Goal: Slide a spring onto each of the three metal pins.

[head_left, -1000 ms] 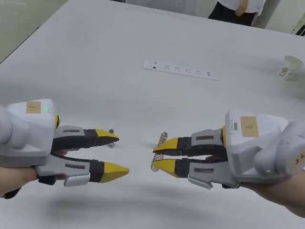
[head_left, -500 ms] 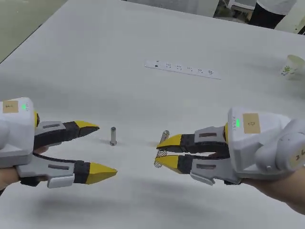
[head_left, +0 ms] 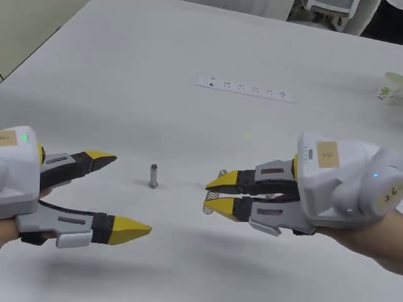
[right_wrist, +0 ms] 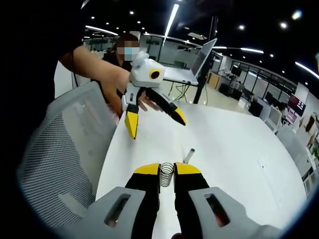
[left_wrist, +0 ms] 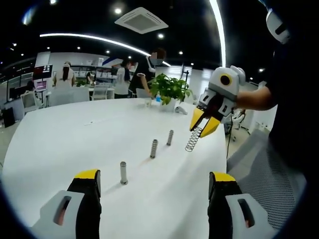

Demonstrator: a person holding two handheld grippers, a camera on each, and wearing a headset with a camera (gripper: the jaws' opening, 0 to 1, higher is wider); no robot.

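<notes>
Spring of silver coiled wire (head_left: 208,204) was pinched crosswise between the yellow tips of the right gripper (head_left: 216,196), a white-bodied tool with black arms, whose jaws were closed onto the coil. It sat to the right of the short upright grey metal pin (head_left: 153,176), apart from it and not over it. Whether its lower end touched the table I could not tell. In the right gripper view the spring (right_wrist: 167,174) was clamped between the two yellow tips, with the pin (right_wrist: 189,156) just beyond and slightly to one side.

In the left gripper view the bare pin (left_wrist: 123,173) stood nearest. Beyond it, in a row, stood two more small upright ribbed pieces, a nearer one (left_wrist: 154,148) and a farther one (left_wrist: 170,137). Whether these were springs seated on pins could not be told. The held spring (left_wrist: 192,140) hung from the right gripper (left_wrist: 204,122) beside the farther piece.

On the left of the pin hovered the left gripper (head_left: 119,193), white, black and yellow-tipped like the other. Its jaws were spread wide, holding nothing, and both tips were clear of the pin. In the right gripper view it (right_wrist: 155,125) showed past the pin.

All this was over a plain white table (head_left: 126,75). Well beyond the pin lay a long white power strip (head_left: 245,89). Far to the pin's right, at the edge of the head view, stood a pale paper cup with green print (head_left: 390,86).
</notes>
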